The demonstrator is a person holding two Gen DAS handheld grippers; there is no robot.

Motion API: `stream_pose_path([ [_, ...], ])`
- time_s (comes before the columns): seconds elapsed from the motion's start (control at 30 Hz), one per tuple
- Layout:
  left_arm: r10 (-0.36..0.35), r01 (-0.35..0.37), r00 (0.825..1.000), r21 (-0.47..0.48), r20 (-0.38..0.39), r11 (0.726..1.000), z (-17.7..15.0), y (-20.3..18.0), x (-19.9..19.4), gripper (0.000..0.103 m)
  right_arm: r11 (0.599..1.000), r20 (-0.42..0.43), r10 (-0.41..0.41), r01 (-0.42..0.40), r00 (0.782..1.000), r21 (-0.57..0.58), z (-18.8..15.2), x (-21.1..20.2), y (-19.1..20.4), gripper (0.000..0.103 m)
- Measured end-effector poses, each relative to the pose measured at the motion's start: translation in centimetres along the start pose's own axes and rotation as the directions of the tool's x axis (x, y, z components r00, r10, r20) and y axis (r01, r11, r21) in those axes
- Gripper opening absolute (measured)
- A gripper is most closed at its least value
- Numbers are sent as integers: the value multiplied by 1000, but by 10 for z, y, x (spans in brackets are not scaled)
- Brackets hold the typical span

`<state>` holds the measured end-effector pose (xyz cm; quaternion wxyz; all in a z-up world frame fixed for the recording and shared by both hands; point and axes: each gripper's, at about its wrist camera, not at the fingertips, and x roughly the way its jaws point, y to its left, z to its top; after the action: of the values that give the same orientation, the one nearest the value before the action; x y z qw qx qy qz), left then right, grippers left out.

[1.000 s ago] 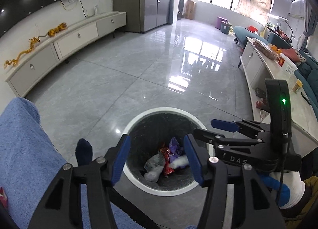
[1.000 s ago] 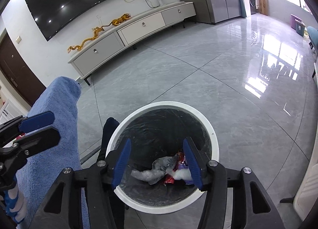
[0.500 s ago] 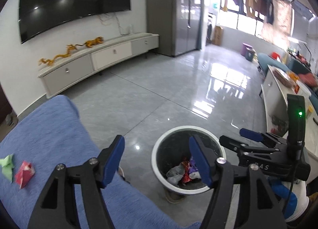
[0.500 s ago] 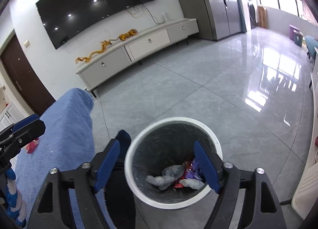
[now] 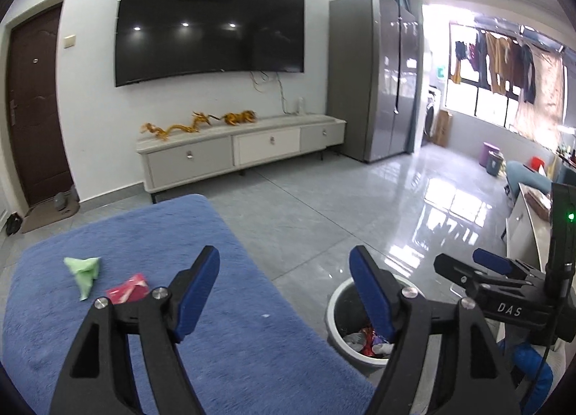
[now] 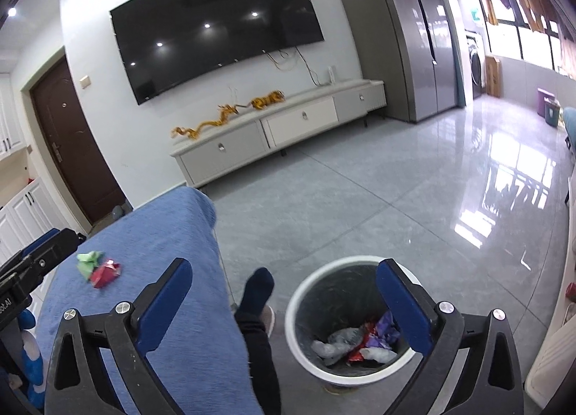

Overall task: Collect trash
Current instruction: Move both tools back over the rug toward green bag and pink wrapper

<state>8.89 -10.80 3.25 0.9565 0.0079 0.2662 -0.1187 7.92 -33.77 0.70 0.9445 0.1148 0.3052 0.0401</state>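
Both jaws are opening with nothing between them: the left gripper [image 5: 284, 289] over the blue blanket [image 5: 216, 343], the right gripper [image 6: 284, 303] above the bin [image 6: 306, 353]. The bin, on the floor just beside the blanket's right edge, already holds several wrappers [image 6: 356, 343]. Farther along, near the blanket's left edge, a red wrapper [image 5: 127, 288] and a green wrapper [image 5: 83, 271] remain to be collected.

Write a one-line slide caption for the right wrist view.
Right gripper, empty and opening, above the trash bin; green wrapper and red wrapper remain on the blue cover.
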Motion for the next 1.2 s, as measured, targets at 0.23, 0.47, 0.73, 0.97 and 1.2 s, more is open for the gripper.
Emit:
stream_pose_path([
  [0.23,55,-52,997,-48,60,997,-6,27,-43,84,999,49,26,-24,998,-42,-3,-22,31,103],
  [0.47,69,-59,992,-97,105,994,-12,45,-84,87,996,89,53,-46,995,-74,-7,-47,58,103],
  [0.73,94,-73,983,-132,157,989,-15,57,-119,87,993,130,80,-68,988,-98,-6,-69,74,103],
  [0.97,116,-86,976,-163,183,983,-19,64,-134,87,989,144,97,-79,985,-125,-6,-76,90,103],
  [1.2,131,-95,977,-208,167,973,-24,84,-129,87,985,123,106,-88,987,-147,-9,-62,108,103],
])
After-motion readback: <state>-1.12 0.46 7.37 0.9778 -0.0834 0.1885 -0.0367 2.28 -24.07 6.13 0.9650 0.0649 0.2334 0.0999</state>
